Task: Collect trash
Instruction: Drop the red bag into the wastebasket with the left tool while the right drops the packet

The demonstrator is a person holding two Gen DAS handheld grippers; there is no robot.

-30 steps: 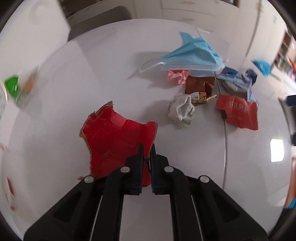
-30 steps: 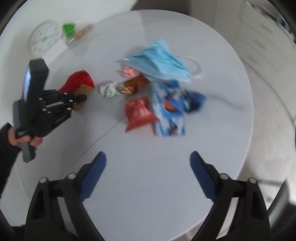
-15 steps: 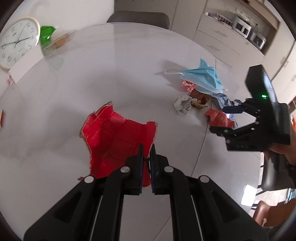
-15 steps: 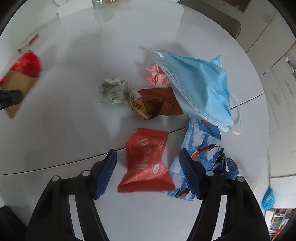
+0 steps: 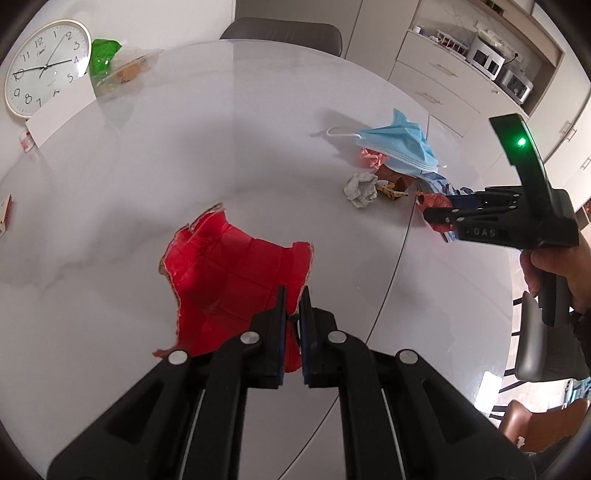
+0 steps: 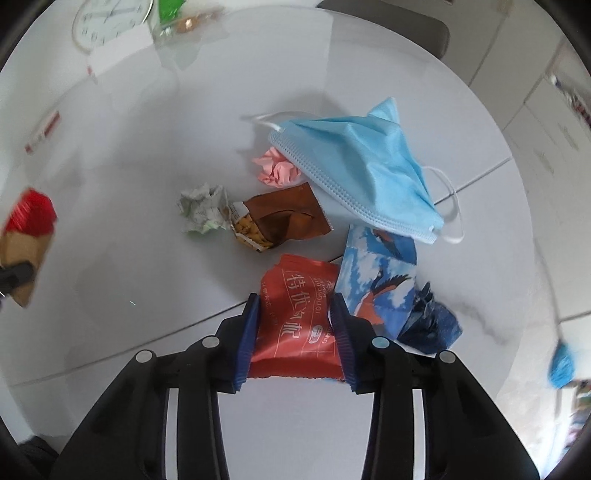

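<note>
Glossy white marble-look round table (image 5: 229,155), seam running across. Left tongs (image 5: 291,306) pressed together, pinching red torn card (image 5: 236,273). Right tongs (image 6: 295,314) closing around red snack wrapper (image 6: 295,325). Beyond them: brown wrapper (image 6: 284,218), blue face mask (image 6: 362,173), crumpled paper (image 6: 203,210). Wall clock (image 5: 44,70) far left; cream cabinets (image 5: 443,85) behind table.

It was a home dining-kitchen: a round white marble-look table (image 5: 229,155) stood with a grey chair (image 5: 280,31) at its far side, cream cabinets with drawers (image 5: 436,88) and countertop appliances (image 5: 495,62) far right, a wall clock (image 5: 46,66) propped far left.
</note>
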